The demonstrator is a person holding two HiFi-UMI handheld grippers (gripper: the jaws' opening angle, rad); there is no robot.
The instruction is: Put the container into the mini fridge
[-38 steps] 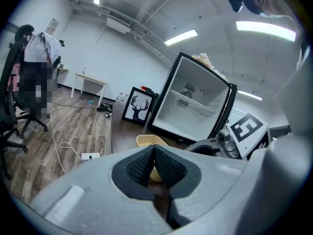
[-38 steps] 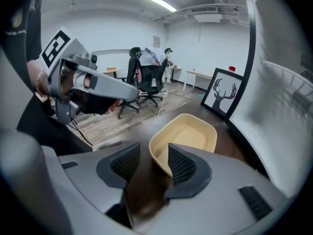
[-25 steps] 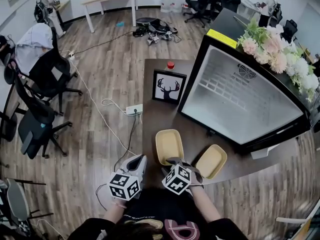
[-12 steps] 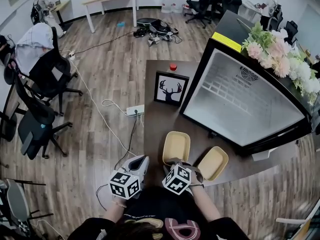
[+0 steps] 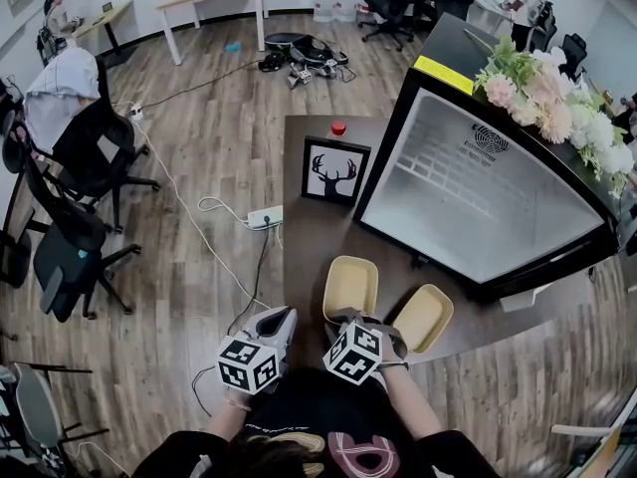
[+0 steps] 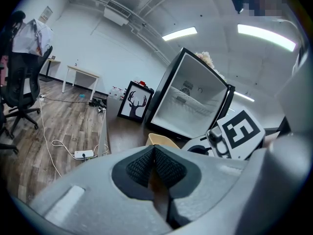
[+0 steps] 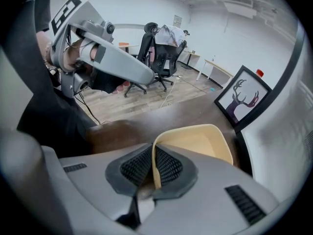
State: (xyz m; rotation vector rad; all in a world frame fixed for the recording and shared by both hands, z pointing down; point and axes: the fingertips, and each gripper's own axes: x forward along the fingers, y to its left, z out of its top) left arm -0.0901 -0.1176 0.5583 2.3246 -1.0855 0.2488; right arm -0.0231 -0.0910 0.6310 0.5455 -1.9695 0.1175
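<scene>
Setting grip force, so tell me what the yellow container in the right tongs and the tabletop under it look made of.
Container: probably thin plastic, pale yellow, matte; its wall is thin, evenly coloured, with rounded moulded corners. Tabletop: likely wood or wood-look laminate, dark brown, smooth with slight sheen; which of the two cannot be told.

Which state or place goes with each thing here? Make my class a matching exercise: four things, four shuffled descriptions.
Things:
1 right gripper
2 left gripper
3 flowers
4 deer picture

Descriptions:
A on top of the mini fridge
B shut, nothing between its jaws
C standing on the table beside the mini fridge
D shut on the container rim

Pairs: 1-D, 2-B, 3-A, 4-C. The right gripper's jaws have just been closing, with that rim between them.
</scene>
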